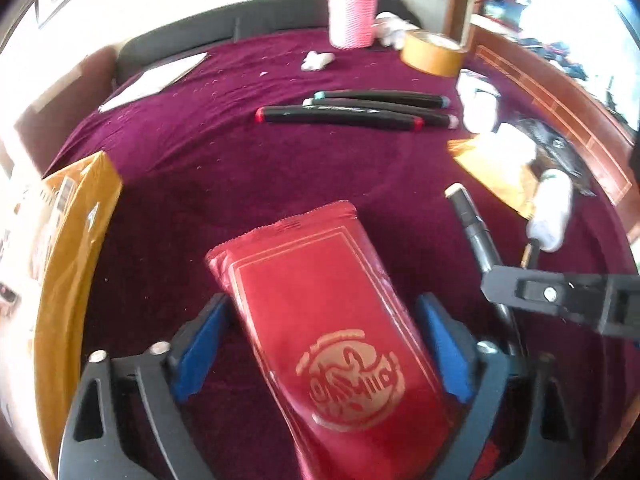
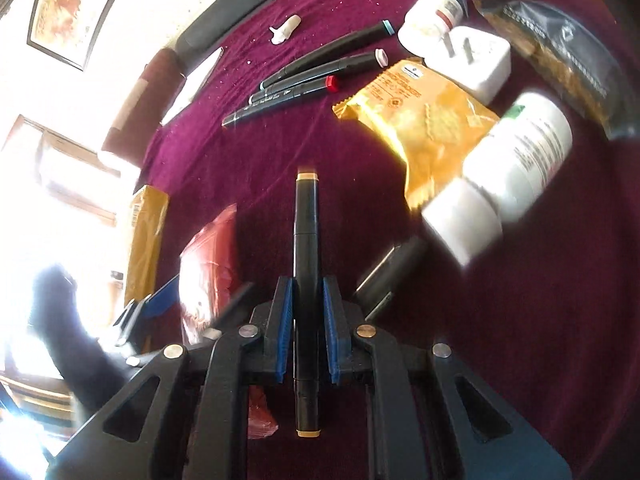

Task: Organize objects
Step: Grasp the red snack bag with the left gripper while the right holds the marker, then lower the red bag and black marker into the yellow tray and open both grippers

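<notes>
My right gripper (image 2: 307, 330) pinches a black marker (image 2: 307, 276); only its own view shows the clamped pads. My left gripper (image 1: 320, 344) stands spread around a red packet (image 1: 332, 320), pads apart from it. Three markers (image 1: 356, 110) lie beyond on open maroon cloth (image 1: 200, 160). The yellow snack pouch's (image 2: 420, 120) print is unreadable.

A broad bare stretch of the worktop (image 1: 248, 168) lies open between the red packet (image 1: 332, 320) and the three markers (image 1: 352, 110) lying side by side. To the right the way is crowded: a yellow snack bag (image 2: 420, 120), white bottle (image 2: 508, 168) and white plug (image 2: 476, 60). A yellow box (image 1: 68, 240) borders the left.
</notes>
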`<state>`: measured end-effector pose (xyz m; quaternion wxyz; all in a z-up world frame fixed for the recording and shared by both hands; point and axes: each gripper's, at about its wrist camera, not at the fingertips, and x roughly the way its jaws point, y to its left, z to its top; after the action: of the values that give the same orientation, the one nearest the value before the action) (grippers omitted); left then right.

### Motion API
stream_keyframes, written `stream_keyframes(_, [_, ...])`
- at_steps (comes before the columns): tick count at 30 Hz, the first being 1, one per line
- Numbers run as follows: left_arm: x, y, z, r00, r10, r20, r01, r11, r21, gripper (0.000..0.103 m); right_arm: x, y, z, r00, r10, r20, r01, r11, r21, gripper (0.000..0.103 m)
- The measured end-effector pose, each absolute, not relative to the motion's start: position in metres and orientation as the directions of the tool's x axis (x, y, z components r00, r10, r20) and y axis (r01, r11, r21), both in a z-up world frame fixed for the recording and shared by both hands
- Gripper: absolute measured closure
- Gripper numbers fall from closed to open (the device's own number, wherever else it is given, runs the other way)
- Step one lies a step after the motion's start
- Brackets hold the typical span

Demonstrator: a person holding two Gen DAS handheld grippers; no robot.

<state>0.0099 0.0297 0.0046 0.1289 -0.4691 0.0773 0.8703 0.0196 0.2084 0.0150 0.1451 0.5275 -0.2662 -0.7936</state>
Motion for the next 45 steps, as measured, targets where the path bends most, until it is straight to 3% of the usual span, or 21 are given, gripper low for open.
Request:
stream_keyframes(1, [0.013,0.027,0.006,-0.52,0.168,-0.837,-0.315,-0.949,0.005,0.037,0.021,0.208,0.015,-0.403,-0.508,-0.761,-0.046,-0.82,0.571,0.092])
stream_keyframes(3, [0.017,0.019,0.01,-0.495,0.212,-0.843,-0.339,-0.94,-0.037,0.049,0.023,0.206,0.016,-0.401,-0.497,-0.769,-0.03,-0.832,0.553,0.092])
stream_keyframes(6, [0.019,0.003,0.017,-0.457,0.301,-0.837,-0.357,-0.924,-0.138,0.056,0.024,0.196,0.02,-0.414,-0.443,-0.795,-0.007,-0.872,0.489,0.092])
stream_keyframes(14, [0.032,-0.03,0.04,-0.472,0.395,-0.789,-0.312,-0.911,-0.269,0.058,0.031,0.174,0.025,-0.447,-0.312,-0.838,0.026,-0.941,0.337,0.09])
stream_keyframes(24, [0.056,-0.095,0.093,-0.629,0.464,-0.624,-0.305,-0.885,-0.351,0.059,0.054,0.162,0.053,-0.505,-0.423,-0.753,0.066,-0.888,0.455,0.09])
stream_keyframes(34, [0.089,-0.196,0.138,-0.765,0.441,-0.469,-0.253,-0.876,-0.411,0.059,0.07,0.08,0.12,-0.51,-0.506,-0.695,0.26,-0.861,0.436,0.09])
stream_keyframes(39, [0.102,-0.258,0.151,-0.807,0.365,-0.465,-0.186,-0.903,-0.386,0.059,0.064,0.016,0.134,-0.448,-0.575,-0.684,0.364,-0.816,0.448,0.09])
stream_keyframes(45, [0.094,-0.305,0.134,-0.794,0.236,-0.561,-0.077,-0.953,-0.292,0.059,0.048,-0.06,0.111,-0.329,-0.626,-0.707,0.42,-0.767,0.484,0.09])
